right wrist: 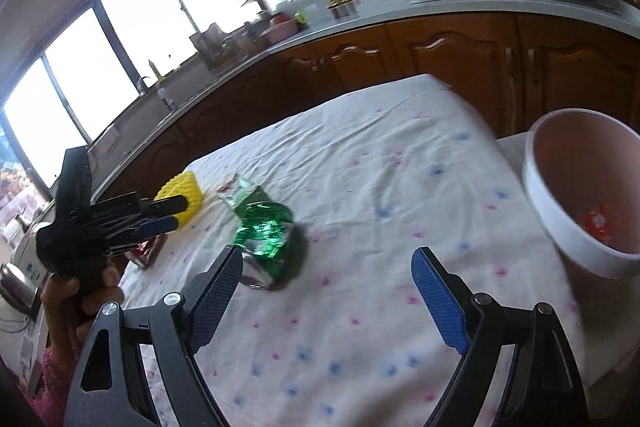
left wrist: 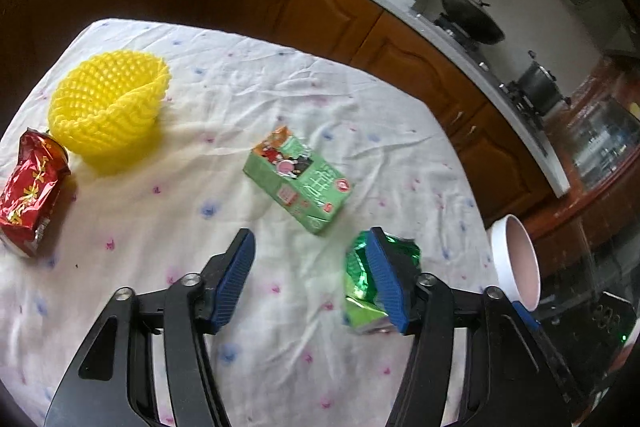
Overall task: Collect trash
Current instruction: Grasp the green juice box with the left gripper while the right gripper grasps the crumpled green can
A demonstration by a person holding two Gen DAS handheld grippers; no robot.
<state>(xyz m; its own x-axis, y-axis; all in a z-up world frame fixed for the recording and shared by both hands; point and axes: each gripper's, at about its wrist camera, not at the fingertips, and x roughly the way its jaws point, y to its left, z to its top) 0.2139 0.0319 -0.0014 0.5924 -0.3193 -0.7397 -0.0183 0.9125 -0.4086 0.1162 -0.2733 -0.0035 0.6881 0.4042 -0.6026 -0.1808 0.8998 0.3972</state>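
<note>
White cloth with pink and blue dots covers the table, and a pink bin stands at its right edge. The yellow basket and red wrapper sit by the left edge, the green carton mid-table, and the shiny green wrapper near the right edge. The left gripper and right gripper both hold their jaws wide with nothing in them.

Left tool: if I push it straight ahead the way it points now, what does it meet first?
Most likely the green milk carton, lying flat on the tablecloth just beyond the open left tool. The crumpled green wrapper sits beside its right finger, probably off the line. Depth is hard to judge.
</note>
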